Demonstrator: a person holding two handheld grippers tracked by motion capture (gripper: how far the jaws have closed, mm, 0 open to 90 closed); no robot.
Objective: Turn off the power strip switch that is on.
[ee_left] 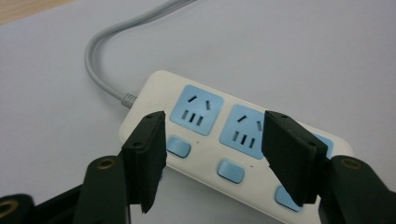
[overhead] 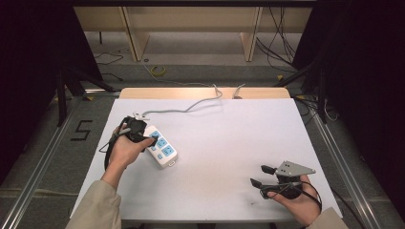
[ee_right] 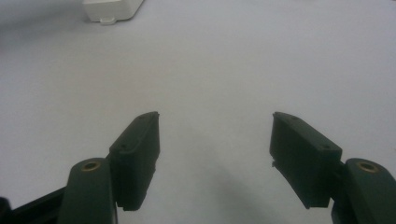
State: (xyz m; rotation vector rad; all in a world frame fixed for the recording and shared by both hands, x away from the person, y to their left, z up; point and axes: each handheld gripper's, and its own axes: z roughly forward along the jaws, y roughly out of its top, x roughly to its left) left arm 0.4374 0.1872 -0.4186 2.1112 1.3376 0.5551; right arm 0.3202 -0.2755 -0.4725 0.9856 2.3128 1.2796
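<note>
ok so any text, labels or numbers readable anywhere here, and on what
"5": a dark numeral marked on the grey floor left of the table, seen in the high view.
The white plastic power strip with blue sockets bears no readable print or brand in the left gripper view.
Nothing else legible.

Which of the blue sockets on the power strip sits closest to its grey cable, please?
The socket at the cable end of the power strip; the others lie farther along.
</note>
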